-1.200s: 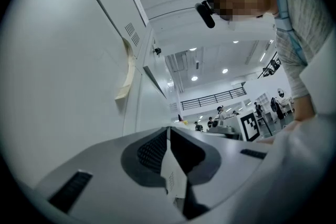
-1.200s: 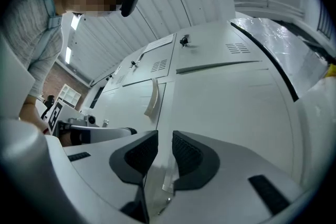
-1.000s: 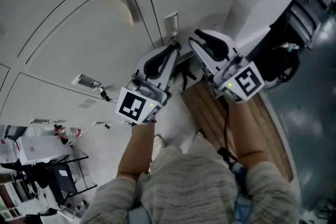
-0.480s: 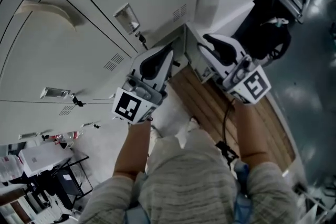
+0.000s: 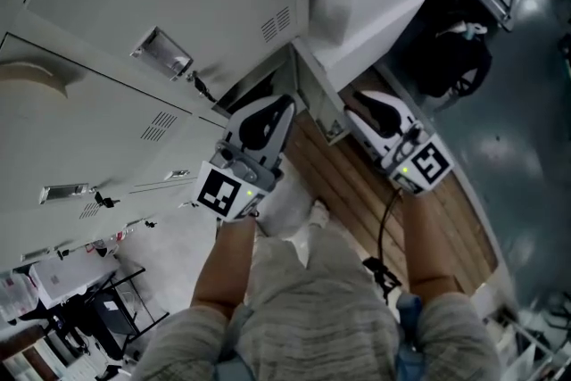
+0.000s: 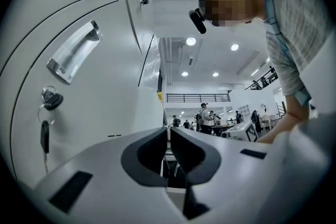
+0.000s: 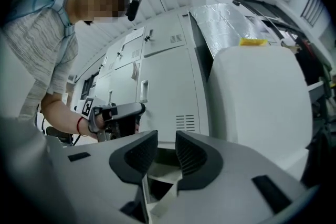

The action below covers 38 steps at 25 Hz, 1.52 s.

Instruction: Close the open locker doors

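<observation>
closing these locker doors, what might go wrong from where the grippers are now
The keys dangling from the lock hang near the left gripper; a sideways sweep could snag them. The right gripper points into the gap beside the open locker door, so a door swinging shut might pinch it against the locker front.

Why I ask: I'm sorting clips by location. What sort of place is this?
Probably a locker area off a large indoor hall: a bank of white locker doors with vent slots, a key hanging from one lock, and people under ceiling lights in the open space beyond.
</observation>
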Each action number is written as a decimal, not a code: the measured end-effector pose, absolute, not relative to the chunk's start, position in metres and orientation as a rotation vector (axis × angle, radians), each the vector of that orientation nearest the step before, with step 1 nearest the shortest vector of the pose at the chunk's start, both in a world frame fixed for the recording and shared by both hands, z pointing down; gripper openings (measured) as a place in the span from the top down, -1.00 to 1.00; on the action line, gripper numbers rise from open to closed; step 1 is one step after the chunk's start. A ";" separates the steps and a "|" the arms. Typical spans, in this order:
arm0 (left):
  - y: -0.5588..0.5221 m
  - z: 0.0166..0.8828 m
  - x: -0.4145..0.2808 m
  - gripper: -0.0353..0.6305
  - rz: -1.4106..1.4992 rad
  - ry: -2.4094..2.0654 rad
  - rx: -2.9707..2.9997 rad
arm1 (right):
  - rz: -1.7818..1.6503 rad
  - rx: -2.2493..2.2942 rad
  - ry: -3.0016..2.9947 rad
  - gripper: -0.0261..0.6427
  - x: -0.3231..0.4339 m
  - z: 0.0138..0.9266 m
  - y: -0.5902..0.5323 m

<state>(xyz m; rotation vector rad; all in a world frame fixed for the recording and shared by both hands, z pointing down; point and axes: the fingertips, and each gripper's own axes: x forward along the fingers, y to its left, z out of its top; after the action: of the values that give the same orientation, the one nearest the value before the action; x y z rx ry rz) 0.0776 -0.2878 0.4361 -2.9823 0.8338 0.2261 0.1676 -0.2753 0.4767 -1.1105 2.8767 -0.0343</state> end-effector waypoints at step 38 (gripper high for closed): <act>-0.261 0.487 0.106 0.88 0.226 0.726 -3.132 | -0.195 -1.118 2.998 0.66 0.142 0.573 -0.240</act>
<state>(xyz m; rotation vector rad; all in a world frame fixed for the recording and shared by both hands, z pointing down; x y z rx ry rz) 0.1064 -0.2611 0.4871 -3.1319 0.7260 0.2261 0.1424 -0.2402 0.5726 -1.1180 2.9980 -0.1948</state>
